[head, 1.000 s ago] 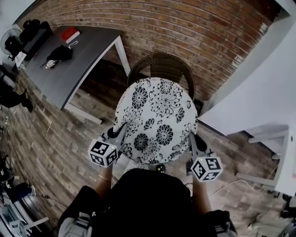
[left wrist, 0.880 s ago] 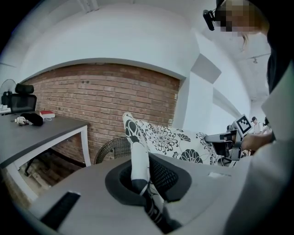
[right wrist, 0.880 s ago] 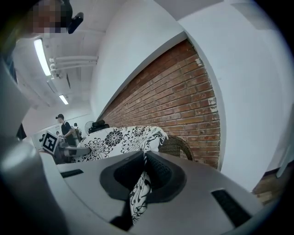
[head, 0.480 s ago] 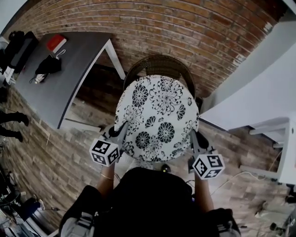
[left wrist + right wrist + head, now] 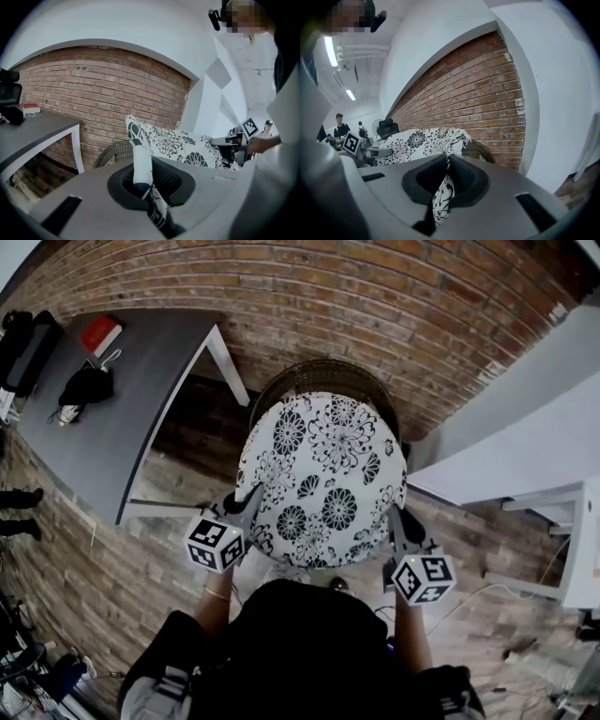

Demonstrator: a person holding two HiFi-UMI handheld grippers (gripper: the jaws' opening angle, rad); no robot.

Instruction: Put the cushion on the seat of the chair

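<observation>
Both tools are clamped on the cushion (image 5: pixel 323 479): the left gripper (image 5: pixel 249 502) pinches its left rim and the right gripper (image 5: pixel 394 519) pinches its right rim, with fabric between the jaws. Since a second ago the cushion has come a little forward and now covers most of the chair (image 5: pixel 323 374); only the wicker back shows. I judge it is held above the seat, so the lowering remains.

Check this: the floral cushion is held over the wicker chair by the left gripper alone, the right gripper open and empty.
Wrong about the right gripper: the right gripper view shows it shut on the cushion too. The left gripper does grip it, over the wicker chair.
</observation>
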